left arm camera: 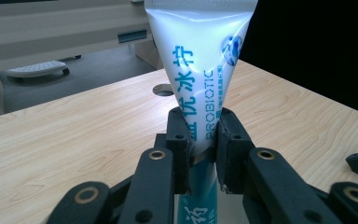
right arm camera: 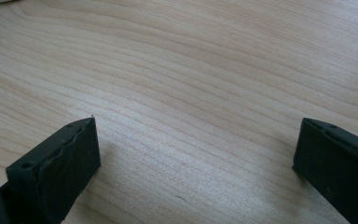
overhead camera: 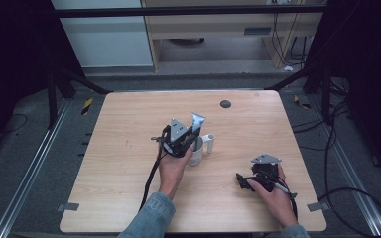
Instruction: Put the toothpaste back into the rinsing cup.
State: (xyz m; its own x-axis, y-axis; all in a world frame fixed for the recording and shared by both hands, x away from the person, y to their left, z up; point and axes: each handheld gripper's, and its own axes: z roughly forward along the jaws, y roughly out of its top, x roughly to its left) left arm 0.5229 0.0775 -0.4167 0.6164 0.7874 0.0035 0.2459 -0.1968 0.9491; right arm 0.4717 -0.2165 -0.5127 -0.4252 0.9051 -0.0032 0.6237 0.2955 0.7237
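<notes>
A white and teal toothpaste tube [left arm camera: 200,70] stands upright between my left gripper's pads, its flat crimped end up. My left gripper [left arm camera: 200,149] is shut on the tube around its middle. In the high view the left gripper [overhead camera: 184,135] holds the tube [overhead camera: 198,119] over a white cup [overhead camera: 197,154] with a side handle [overhead camera: 210,143]; the tube's lower end is hidden behind the gripper. My right gripper [right arm camera: 196,154] is open, its jaws wide apart just above bare wood with nothing between them. It rests low near the table's right front [overhead camera: 242,180].
The wooden table [overhead camera: 129,163] has a dark round cable hole [overhead camera: 225,103] near its far edge. Cables trail from both grippers toward the front edge. Beyond the table are a grey floor, a desk and dark frame legs.
</notes>
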